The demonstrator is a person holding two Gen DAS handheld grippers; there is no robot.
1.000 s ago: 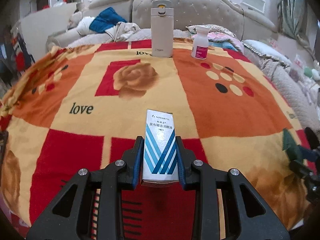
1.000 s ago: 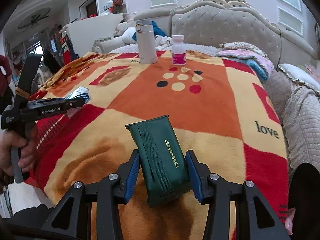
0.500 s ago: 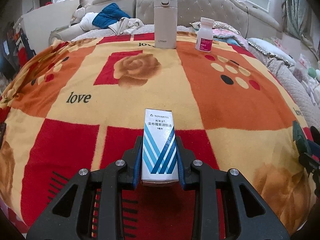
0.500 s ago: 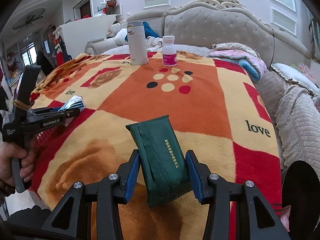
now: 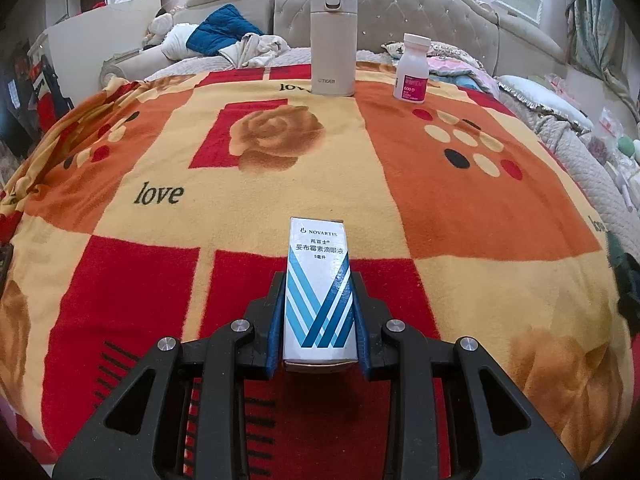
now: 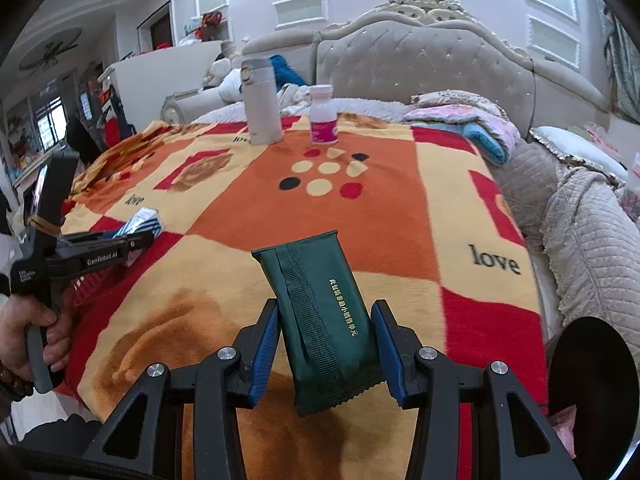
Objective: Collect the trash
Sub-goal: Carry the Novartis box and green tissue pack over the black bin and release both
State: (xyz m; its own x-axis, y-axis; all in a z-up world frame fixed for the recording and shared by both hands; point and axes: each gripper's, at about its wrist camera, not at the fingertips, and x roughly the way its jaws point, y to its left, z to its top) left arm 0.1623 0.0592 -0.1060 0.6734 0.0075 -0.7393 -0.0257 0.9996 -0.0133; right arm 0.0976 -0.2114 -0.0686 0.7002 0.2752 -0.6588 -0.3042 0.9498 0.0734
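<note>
My left gripper is shut on a white carton with blue stripes, held above the patterned blanket. In the right wrist view the same carton pokes out of the left gripper, which a hand holds at the left edge. My right gripper is shut on a dark green foil packet, its blue pads pressing both sides. The packet's crimped lower end hangs below the jaws.
A beige flask and a white pill bottle with a pink label stand at the blanket's far edge. A tufted headboard rises behind them. Bedding lies to the right. A black round object sits at the lower right.
Both views have shifted slightly back, so more of the blanket's far part shows. Both grips are unchanged.
</note>
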